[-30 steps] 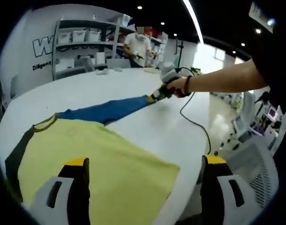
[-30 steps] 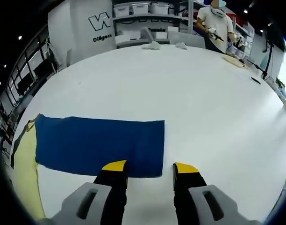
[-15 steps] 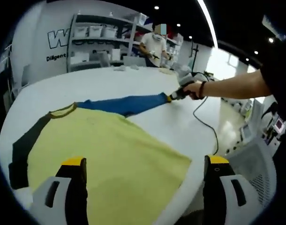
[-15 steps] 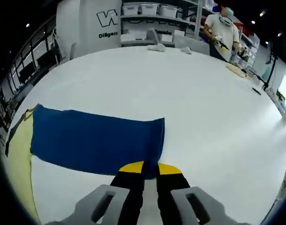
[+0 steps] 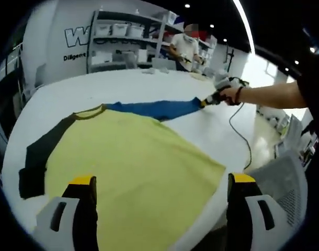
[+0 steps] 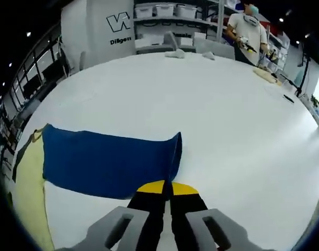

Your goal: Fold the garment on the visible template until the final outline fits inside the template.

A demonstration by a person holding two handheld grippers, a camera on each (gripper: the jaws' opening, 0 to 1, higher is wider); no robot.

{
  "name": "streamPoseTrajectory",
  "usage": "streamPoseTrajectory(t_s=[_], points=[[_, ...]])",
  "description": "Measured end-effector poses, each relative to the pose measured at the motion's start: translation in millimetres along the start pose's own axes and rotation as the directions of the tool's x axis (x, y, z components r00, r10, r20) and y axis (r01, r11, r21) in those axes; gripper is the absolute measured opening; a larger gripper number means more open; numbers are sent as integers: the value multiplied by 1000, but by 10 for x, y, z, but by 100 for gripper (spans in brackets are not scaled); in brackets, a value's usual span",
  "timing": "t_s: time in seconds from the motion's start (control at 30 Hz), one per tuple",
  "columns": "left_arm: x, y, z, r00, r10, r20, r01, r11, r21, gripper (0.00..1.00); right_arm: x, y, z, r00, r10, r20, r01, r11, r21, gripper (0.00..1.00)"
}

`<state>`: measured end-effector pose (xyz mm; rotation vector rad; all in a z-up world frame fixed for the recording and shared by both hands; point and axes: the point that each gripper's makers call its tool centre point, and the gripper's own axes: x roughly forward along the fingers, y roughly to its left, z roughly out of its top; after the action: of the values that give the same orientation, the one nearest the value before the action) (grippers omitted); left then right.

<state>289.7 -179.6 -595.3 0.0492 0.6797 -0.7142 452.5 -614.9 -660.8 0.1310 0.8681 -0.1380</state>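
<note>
My right gripper [image 6: 163, 184] has gone from jaws apart a second ago to jaws pinched together on the cuff of the blue sleeve [image 6: 110, 159], and the cuff edge now curls up off the white table [image 6: 212, 104] where half a second ago it lay nearly flat, so I judge the sleeve fold is just starting and the lift toward the body comes next. In the left gripper view I see that same grip from the side: the right gripper [image 5: 212, 99] sits at the sleeve's [image 5: 154, 108] far tip with the person's hand [image 5: 234, 94] behind it. My left gripper [image 5: 159, 183] hangs with its jaws wide apart and nothing between them, over the yellow body of the shirt [image 5: 128, 167], which lies spread flat on the table with a dark sleeve [image 5: 39, 157] out to the other side. I cannot make out any template outline on the table in either view, so I cannot tell how the shirt sits against it. The shirt's near hem is cut off behind my left jaws, and the table edge drops away close to the shirt's corner. Another person [image 6: 247, 29] stands at the far side by the shelves [image 5: 123, 44].
</note>
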Motion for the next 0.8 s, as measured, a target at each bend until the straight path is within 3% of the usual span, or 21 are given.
streamPoseTrajectory(t_s=[0.27,0.53,0.73,0.8], points=[[-145,119,-54,1000,18,-8,-18,1000,-8,99,-23,58,155,998,66,23,-68,988,137,0],[-275,314,-311,997,51,-52,-52,999,-14,99,-15,151,410,994,102,48,-108,981,160,0],[-446,408,-374,997,66,-44,-67,997,-32,99,-277,650,470,983,168,77,-176,978,113,0],[-497,425,-387,997,69,-44,-70,997,-33,99,-354,753,501,983,153,103,-163,982,94,0]])
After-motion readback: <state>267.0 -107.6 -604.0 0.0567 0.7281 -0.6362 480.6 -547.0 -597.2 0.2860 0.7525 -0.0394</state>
